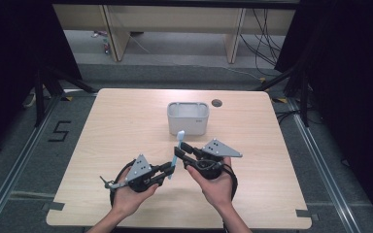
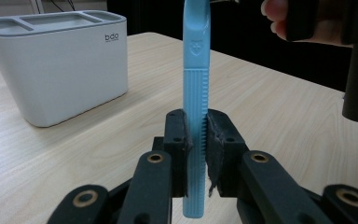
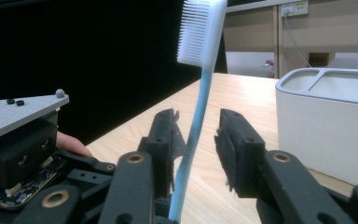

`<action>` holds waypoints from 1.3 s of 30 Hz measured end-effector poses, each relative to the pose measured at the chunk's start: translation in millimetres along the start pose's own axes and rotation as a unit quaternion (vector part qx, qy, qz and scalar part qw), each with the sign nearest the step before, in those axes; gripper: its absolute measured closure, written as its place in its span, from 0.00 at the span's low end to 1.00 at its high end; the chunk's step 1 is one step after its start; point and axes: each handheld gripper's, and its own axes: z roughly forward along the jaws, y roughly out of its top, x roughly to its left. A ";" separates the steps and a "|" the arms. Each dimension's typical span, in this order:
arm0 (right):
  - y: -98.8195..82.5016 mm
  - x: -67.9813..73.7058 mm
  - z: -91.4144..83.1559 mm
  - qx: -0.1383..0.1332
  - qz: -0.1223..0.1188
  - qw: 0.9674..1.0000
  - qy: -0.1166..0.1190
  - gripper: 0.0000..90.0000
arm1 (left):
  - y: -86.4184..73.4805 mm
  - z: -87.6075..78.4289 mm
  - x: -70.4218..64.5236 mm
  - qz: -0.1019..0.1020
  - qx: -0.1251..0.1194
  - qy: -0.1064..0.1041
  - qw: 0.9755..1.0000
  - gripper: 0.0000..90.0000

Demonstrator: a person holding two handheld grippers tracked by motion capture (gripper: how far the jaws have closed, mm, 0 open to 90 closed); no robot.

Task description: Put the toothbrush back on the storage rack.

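Observation:
A light blue toothbrush with white bristles stands nearly upright above the table's near middle. My left gripper is shut on the lower, ribbed part of its handle, with both pads pressed against it. My right gripper is open, and the thin neck runs up between its jaws, close to the left pad, with a gap to the right pad. The bristled head rises above the right gripper's jaws. A white compartmented holder stands just beyond the two grippers.
The holder sits on the wooden table, with a round cable hole behind it to the right. The left gripper's body and grey plate lie close beside the right gripper. Dark curtains and cables surround the table.

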 end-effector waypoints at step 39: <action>12.3 -5.8 -7.8 -0.013 -0.031 0.999 -0.036 0.95 | -7.7 -22.6 24.6 0.026 -0.005 0.062 0.998 0.41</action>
